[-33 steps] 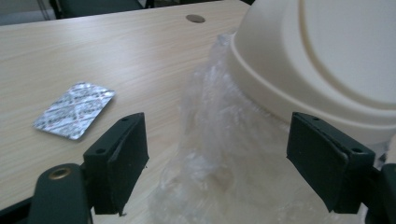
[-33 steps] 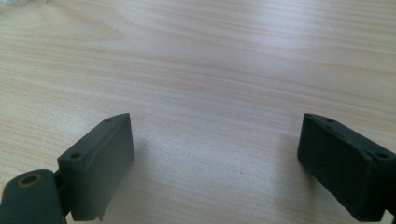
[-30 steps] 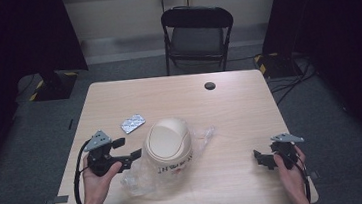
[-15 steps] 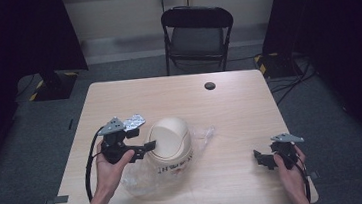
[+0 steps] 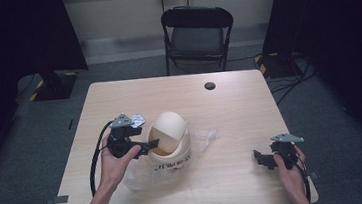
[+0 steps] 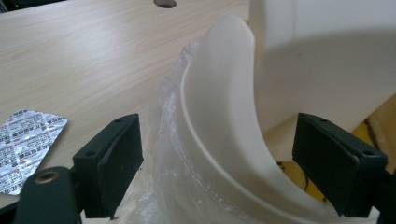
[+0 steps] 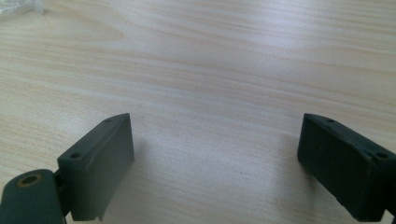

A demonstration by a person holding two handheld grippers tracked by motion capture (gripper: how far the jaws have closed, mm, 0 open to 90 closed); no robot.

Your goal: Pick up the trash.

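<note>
left gripper view: open jaws straddle bin rim (image 6: 219, 140).

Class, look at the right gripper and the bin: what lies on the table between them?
In the high view, between the right gripper and the bin lies a clear plastic bag's edge near the bin; otherwise bare table.

Pale wooden table (image 5: 230, 112) bearing cream bin (image 5: 168, 139), plastic bag (image 5: 203, 137), blister pack (image 6: 29, 140).
</note>
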